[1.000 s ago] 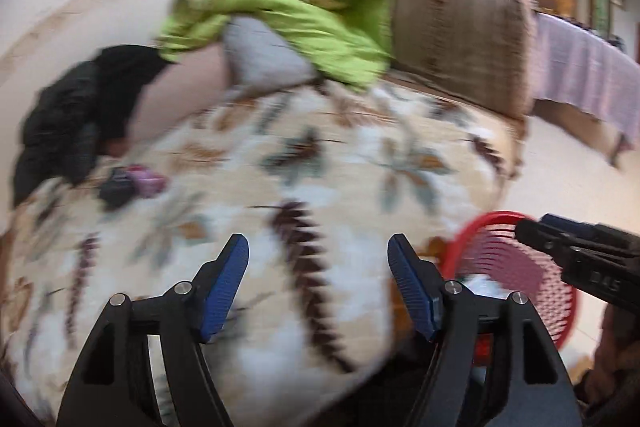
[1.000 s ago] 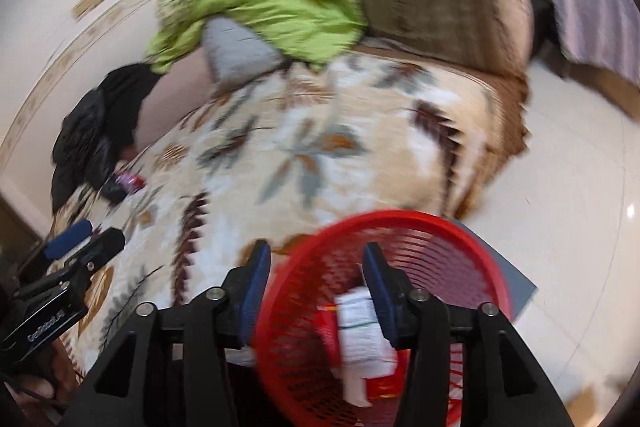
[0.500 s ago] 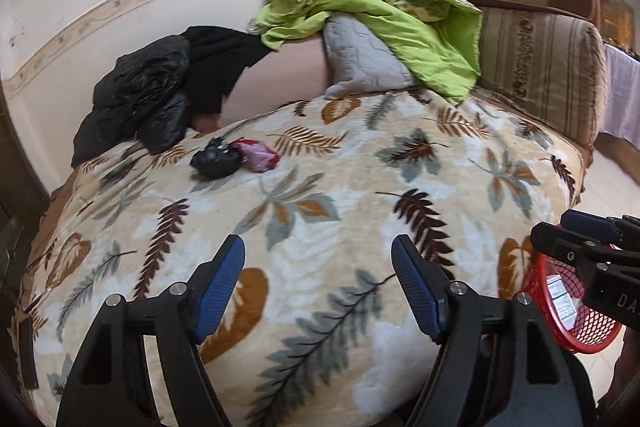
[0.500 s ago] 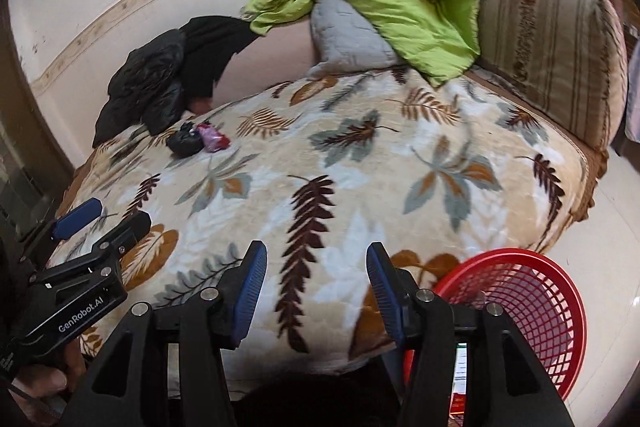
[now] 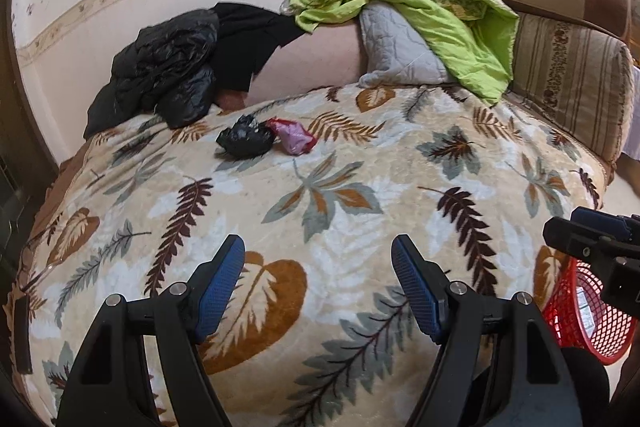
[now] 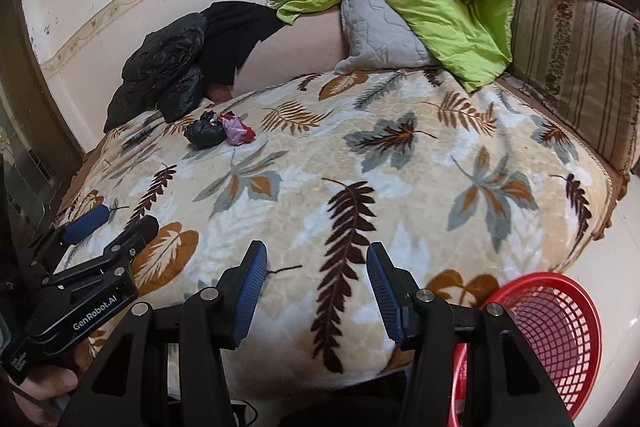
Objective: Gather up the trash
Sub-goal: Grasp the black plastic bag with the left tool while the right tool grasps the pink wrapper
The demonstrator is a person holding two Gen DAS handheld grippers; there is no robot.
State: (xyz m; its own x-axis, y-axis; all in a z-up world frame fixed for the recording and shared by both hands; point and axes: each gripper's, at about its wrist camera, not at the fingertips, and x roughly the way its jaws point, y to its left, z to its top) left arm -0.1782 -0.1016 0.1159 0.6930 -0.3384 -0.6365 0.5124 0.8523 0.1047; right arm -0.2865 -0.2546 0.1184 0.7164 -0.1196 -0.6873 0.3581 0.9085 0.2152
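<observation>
Left wrist view: the left gripper (image 5: 318,283) and right gripper (image 6: 316,283) hover with jaws apart and empty over a leaf-patterned blanket (image 5: 360,227). Far across it lie a crumpled black bag (image 5: 245,139) touching a pink wrapper (image 5: 294,137). Both look light, soft and crushable; pinching a raised fold should hold.

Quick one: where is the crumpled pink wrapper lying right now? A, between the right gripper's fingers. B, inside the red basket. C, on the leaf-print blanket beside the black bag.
C: the pink wrapper lies on the leaf-print blanket, touching the black bag.
</observation>
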